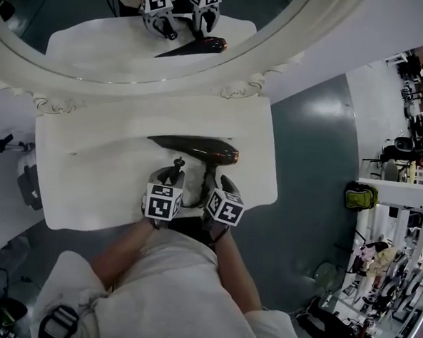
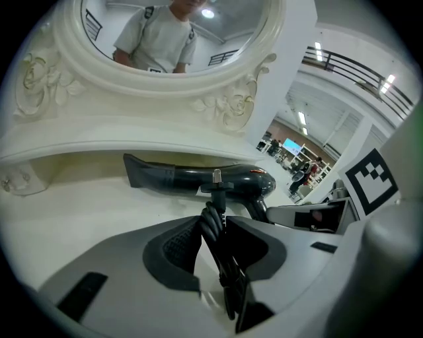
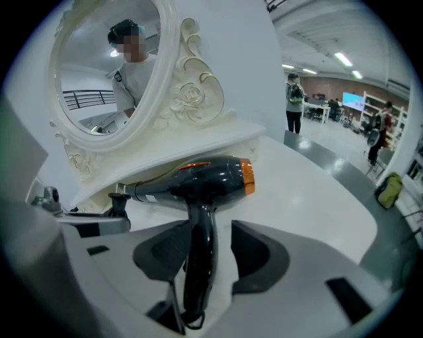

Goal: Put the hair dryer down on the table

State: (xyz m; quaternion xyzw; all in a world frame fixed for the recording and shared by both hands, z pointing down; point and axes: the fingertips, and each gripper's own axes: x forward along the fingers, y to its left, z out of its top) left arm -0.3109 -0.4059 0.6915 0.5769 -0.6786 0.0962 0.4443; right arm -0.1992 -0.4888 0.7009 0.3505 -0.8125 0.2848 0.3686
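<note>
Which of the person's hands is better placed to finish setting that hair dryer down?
Right, probably. The right tool straddles the handle of the hair dryer, jaws apart, while the left tool only pinches the coiled cord. The body seems to rest on the table.

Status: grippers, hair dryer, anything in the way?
Left gripper shut on bundled black cord. Right gripper open, handle of glossy black hair dryer between its jaws. Dryer body lying on white table. Nothing in the way; ornate white mirror stands behind.

The black hair dryer (image 1: 198, 150) lies on the white table (image 1: 90, 168) before the mirror (image 1: 85, 21).
</note>
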